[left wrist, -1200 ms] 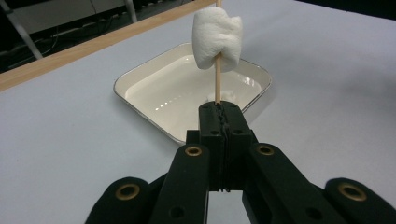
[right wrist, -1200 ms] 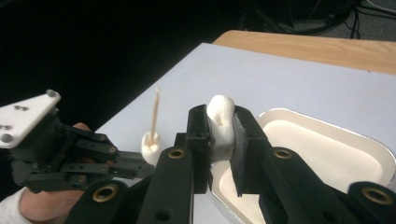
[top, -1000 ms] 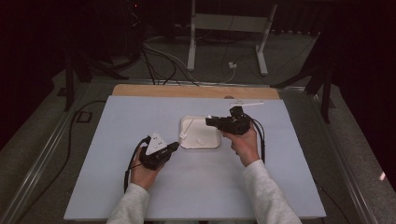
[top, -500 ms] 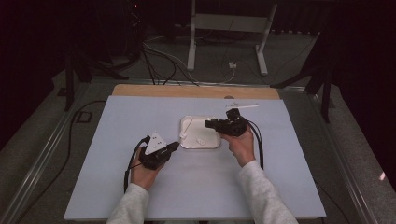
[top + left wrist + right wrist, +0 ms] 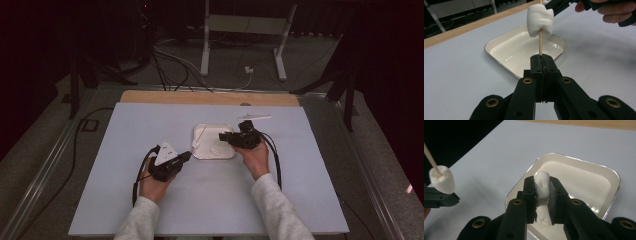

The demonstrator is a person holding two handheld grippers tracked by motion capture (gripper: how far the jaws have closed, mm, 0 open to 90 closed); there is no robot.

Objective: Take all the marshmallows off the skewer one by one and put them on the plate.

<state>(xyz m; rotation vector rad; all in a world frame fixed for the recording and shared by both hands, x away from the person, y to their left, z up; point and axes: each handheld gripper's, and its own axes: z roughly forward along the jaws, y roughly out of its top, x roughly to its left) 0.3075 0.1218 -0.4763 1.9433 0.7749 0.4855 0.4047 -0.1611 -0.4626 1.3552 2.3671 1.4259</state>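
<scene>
Looking down from the high view: sitting on a pale blue table (image 5: 210, 200), a white square tray (image 5: 202, 152) near the middle. Hovering just left of the tray, the left gripper (image 5: 186, 156), grey three-cornered plate on top, holding a thin wooden skewer (image 5: 198, 137) leaning up over the tray's left part. Hanging over the tray's right edge, the right gripper (image 5: 222, 136), jaws pointing left. Lying apart on the table beyond the tray, a white stick-like thing (image 5: 255, 118), too small to identify.

Looking along the left gripper (image 5: 541, 58) in its own view: jaws pressing fully together, clamping the lower end of the skewer (image 5: 540, 45). Standing nearly upright, the skewer running through a white marshmallow (image 5: 540, 21) threaded well above the jaw tips. Lying behind it, the tray (image 5: 499, 46), glossy and cream inside. Showing at top right, the other hand holding its gripper.

Looking along the right gripper (image 5: 542, 187) in its own view: jaws squeezing a second marshmallow (image 5: 541, 195) from both sides, denting it between the pads, above the near left corner of the tray (image 5: 609, 190). Appearing at far left, the skewered marshmallow (image 5: 441, 180) on its stick, well apart from the held one.
</scene>
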